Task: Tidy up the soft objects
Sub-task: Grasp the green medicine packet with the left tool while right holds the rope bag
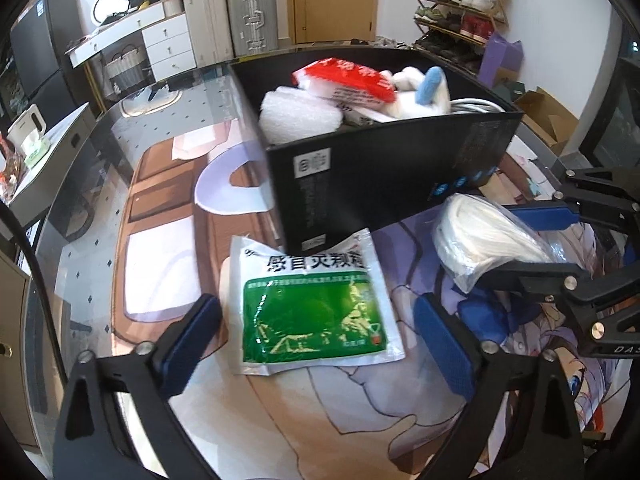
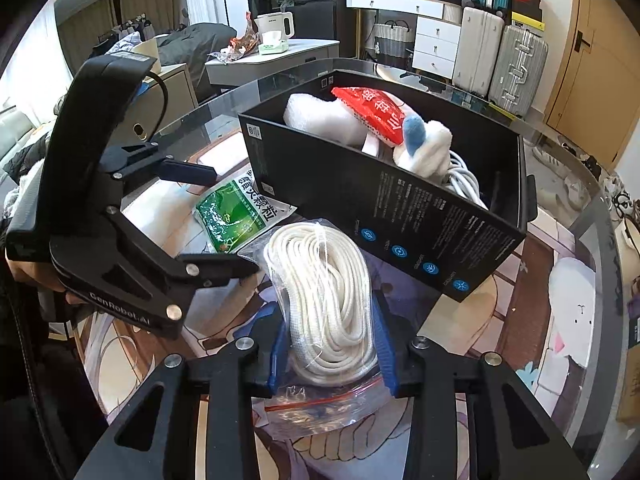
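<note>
Bagged rope clamped in right tongs; left tongs spread.

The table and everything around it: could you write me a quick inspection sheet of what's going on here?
Surface: glass table over an anime-print mat.
Job's things: black box holds a white foam piece, red packet, plush toy; green sachet lies flat, one corner under the box; bagged white rope.
Clutter: nothing seen on the table.
Grippers: left hand-held gripper open around the sachet; right hand-held gripper shut on the rope bag.
Cables: white cord in the box.
Surroundings: suitcases, shoe rack, drawer desk.
</note>
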A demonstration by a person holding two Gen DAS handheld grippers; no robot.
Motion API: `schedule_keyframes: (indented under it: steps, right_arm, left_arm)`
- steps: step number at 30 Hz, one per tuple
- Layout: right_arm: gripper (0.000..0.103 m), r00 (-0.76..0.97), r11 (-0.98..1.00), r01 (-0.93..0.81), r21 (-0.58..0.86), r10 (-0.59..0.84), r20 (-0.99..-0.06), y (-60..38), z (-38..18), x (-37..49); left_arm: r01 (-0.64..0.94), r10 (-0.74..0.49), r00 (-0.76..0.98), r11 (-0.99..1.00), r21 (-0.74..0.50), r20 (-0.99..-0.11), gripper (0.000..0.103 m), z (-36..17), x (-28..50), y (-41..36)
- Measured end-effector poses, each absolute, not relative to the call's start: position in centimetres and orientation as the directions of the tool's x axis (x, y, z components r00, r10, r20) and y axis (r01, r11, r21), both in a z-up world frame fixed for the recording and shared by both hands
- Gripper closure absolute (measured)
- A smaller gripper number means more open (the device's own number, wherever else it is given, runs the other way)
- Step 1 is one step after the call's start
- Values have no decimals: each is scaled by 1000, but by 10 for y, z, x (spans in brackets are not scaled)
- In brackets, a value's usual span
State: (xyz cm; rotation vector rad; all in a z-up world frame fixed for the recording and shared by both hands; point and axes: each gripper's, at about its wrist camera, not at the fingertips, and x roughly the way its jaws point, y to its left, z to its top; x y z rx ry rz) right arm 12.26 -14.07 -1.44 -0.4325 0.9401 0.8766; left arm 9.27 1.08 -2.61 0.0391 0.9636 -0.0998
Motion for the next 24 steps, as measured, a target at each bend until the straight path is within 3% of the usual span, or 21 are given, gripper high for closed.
schedule_keyframes:
  steps: [6, 9, 14, 24]
  right_arm:
    - [66, 300, 592, -804, 45, 471, -830, -145, -8, 118]
    - [66, 306, 594, -803, 46, 477, -824, -146, -4, 118]
    - [66, 310, 595, -802, 51, 488, -816, -150, 3, 119]
    - [66, 330, 587, -808, 50, 521, -787, -151, 24, 114]
  left_arm:
    - [125, -83, 594, 992, -10, -800, 44, -20, 87, 8]
    - [124, -95, 601, 992, -25, -793, 55, -18, 85, 14]
    - [127, -111, 614, 991, -41, -782, 60, -15, 80, 18]
    - [104, -125, 656, 992, -74, -744, 61, -4, 61, 26]
